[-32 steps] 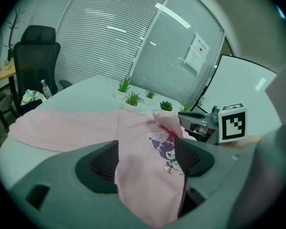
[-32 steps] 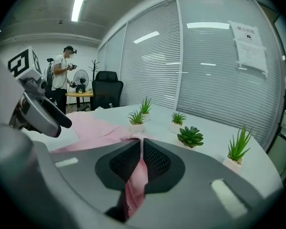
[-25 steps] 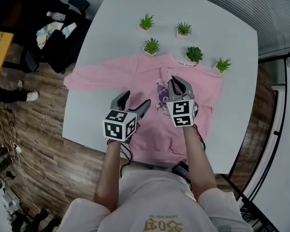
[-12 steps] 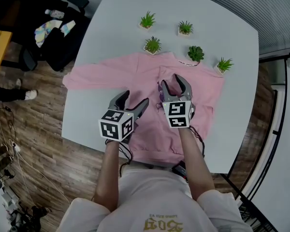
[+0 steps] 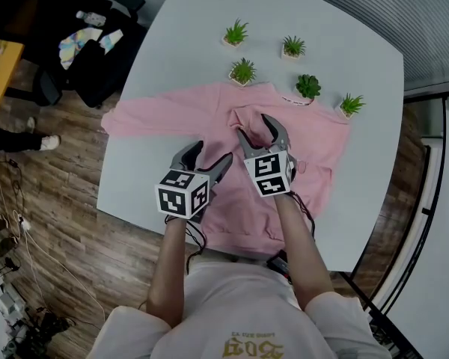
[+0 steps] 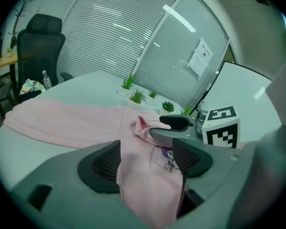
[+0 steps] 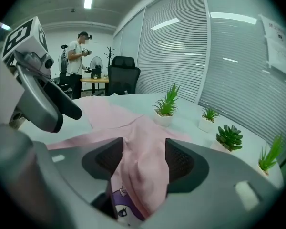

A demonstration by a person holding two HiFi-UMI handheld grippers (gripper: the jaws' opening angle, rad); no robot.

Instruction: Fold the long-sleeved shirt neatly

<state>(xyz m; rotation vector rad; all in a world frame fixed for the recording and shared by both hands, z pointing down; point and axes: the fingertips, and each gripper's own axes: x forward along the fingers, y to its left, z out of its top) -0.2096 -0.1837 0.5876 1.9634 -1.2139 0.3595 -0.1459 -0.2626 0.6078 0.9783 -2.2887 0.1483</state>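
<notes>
1. Shirt (image 5: 318,144), pink, long-sleeved: flat on the table (image 5: 344,66), collar toward the potted plants (image 5: 242,71). One sleeve (image 5: 157,118) is spread toward the table's edge, so the folding looks far from done.
2. Right gripper (image 5: 256,127): above the chest print. Its jaws have just been opening and stand wide. A raised ridge of cloth (image 5: 243,118) lies between them, unpressed, apparently let go to settle.
3. Left gripper (image 5: 212,152): just beside it, over the lower body. Its jaws are wide after narrowing slightly, with cloth below them and nothing gripped. It looks ready for the next hold.
4. Views: only the head view shows the whole layout. The left gripper view shows the ridge's peak. The right gripper view adds a standing person (image 7: 76,56).
</notes>
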